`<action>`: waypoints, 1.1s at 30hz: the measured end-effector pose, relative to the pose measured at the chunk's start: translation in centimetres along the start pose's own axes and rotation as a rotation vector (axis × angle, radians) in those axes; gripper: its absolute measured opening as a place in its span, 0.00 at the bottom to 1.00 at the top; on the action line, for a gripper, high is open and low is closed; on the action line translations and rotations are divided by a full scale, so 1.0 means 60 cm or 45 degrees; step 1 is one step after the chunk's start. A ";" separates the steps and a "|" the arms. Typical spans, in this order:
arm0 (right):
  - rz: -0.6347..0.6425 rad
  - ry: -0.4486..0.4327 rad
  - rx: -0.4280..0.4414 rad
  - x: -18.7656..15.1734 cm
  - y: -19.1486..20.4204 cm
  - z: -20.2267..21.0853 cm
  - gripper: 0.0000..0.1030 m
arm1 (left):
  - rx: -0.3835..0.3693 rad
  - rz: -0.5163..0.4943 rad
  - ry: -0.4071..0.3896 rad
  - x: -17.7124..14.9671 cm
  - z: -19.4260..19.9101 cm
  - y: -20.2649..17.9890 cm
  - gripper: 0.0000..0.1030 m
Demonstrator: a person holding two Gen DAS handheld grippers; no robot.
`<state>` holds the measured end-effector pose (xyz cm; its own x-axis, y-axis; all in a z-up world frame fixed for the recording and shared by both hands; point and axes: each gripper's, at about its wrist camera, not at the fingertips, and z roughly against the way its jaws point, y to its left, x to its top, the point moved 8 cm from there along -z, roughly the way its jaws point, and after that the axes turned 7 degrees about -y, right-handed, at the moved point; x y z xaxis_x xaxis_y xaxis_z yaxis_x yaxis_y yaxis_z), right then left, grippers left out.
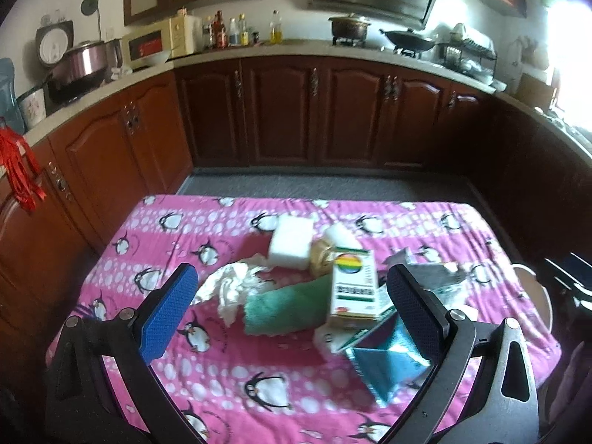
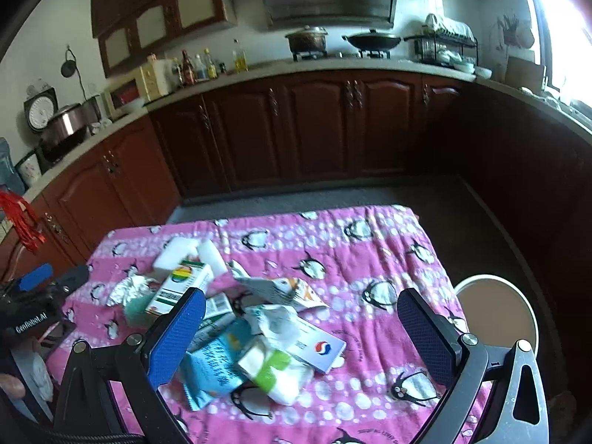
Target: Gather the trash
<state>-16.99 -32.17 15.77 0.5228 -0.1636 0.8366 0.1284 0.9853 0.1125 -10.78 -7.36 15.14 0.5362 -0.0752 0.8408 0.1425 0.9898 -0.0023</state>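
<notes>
Both tongs, left (image 1: 290,309) and right (image 2: 301,327), hang spread and empty over the trash (image 2: 259,329) heaped mid-tabletop (image 2: 370,244): likely light, crushable cartons and limp tissue; pinch cartons across their flat sides.

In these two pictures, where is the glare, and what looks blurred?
Left wrist view: the window at upper right is blown out white; the box is motion-blurred. Right wrist view: same window glare at upper right; fisheye bends the counter.
</notes>
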 end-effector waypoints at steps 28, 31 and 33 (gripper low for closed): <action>0.048 -0.148 0.003 0.009 -0.015 -0.030 1.00 | -0.094 0.022 -0.080 0.008 0.025 -0.032 0.98; 0.047 -0.148 0.004 0.008 -0.016 -0.031 1.00 | -0.095 0.022 -0.082 0.008 0.025 -0.033 0.98; 0.047 -0.150 0.005 0.008 -0.015 -0.031 1.00 | -0.100 0.026 -0.088 0.009 0.027 -0.033 0.98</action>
<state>-15.28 -33.23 15.09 0.4246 -0.1210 0.8972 0.1079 0.9907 0.0825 -12.15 -9.17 16.46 0.4816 -0.0441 0.8753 0.1984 0.9783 -0.0599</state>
